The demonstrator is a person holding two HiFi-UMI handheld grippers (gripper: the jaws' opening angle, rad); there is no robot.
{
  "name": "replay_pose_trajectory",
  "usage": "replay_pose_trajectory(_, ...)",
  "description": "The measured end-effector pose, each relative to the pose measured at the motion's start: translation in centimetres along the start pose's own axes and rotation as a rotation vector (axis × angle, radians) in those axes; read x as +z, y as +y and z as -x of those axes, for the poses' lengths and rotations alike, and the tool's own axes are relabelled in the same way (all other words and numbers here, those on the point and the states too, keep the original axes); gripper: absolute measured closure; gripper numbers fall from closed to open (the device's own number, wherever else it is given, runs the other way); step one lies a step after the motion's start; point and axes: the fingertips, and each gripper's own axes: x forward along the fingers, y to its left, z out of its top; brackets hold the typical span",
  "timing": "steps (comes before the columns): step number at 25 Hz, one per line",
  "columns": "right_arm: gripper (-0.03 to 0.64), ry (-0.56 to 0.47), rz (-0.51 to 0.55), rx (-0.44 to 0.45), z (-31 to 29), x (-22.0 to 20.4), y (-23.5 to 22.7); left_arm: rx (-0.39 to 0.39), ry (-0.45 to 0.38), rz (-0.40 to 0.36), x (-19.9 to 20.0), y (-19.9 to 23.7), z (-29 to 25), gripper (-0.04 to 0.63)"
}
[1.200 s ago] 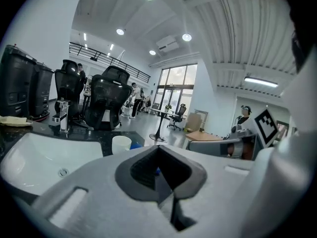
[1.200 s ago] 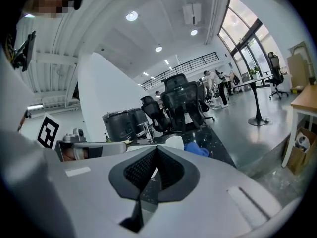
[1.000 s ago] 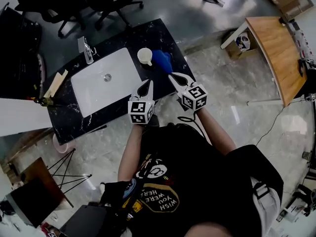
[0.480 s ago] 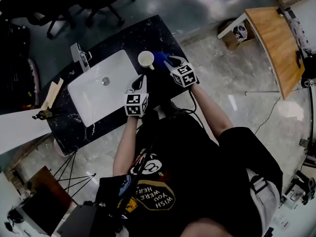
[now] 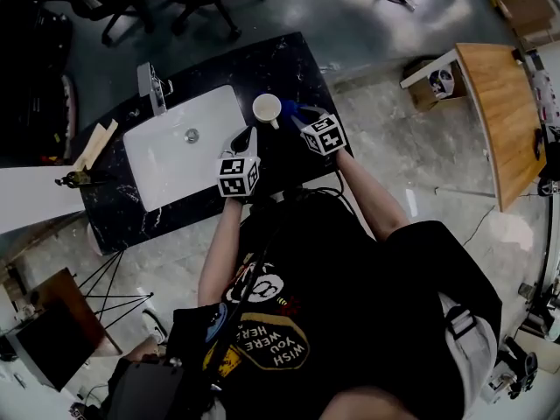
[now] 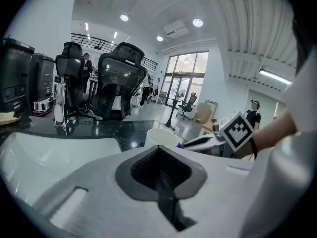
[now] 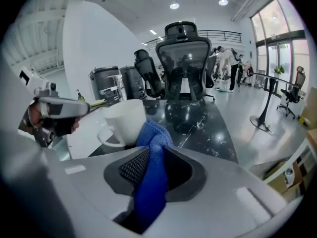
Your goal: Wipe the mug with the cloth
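A white mug (image 5: 266, 109) stands on the black marble counter (image 5: 289, 64), just right of the sink. A blue cloth (image 5: 292, 110) lies bunched against its right side. My right gripper (image 5: 303, 117) has reached into the cloth. Its jaws are opening, and in the right gripper view the blue cloth (image 7: 152, 143) runs between them with a gap at the left pad; the mug (image 7: 124, 122) stands just beyond. My left gripper (image 5: 248, 136) hovers at the sink's right edge, shut and empty. In the left gripper view the mug (image 6: 160, 137) and right gripper (image 6: 200, 141) lie ahead.
A white sink (image 5: 166, 169) with a chrome faucet (image 5: 150, 80) fills the counter's left half. Office chairs (image 7: 185, 58) stand behind the counter. A wooden table (image 5: 499, 103) is off to the right. Small items (image 5: 92, 151) lie at the counter's left end.
Both grippers moved forward over the counter. The right gripper went from the front edge to the cloth, which now lies between its jaws. The left gripper drew nearer the mug.
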Motion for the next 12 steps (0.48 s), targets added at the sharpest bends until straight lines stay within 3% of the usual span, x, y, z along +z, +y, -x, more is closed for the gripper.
replay_pose_trajectory(3,0.525,-0.079,-0.039,-0.016,0.5,3.0,-1.5,0.021,0.016,-0.027,0.3,0.3,-0.7,0.591)
replay_pose_trajectory(6,0.525,-0.066,0.011,-0.005,-0.6,5.2,-1.8,0.013,0.049,-0.023,0.2,0.6,-2.1,0.591)
replay_pose_trajectory(9,0.524,0.000,0.064,0.046,-1.1,4.5,-0.5,0.016,0.121,-0.048,-0.7,0.4,-3.9,0.591)
replay_pose_trajectory(12,0.524,-0.001,0.124,0.088,0.5,2.8,1.7,0.020,0.114,-0.004,-0.7,0.3,-4.5,0.592)
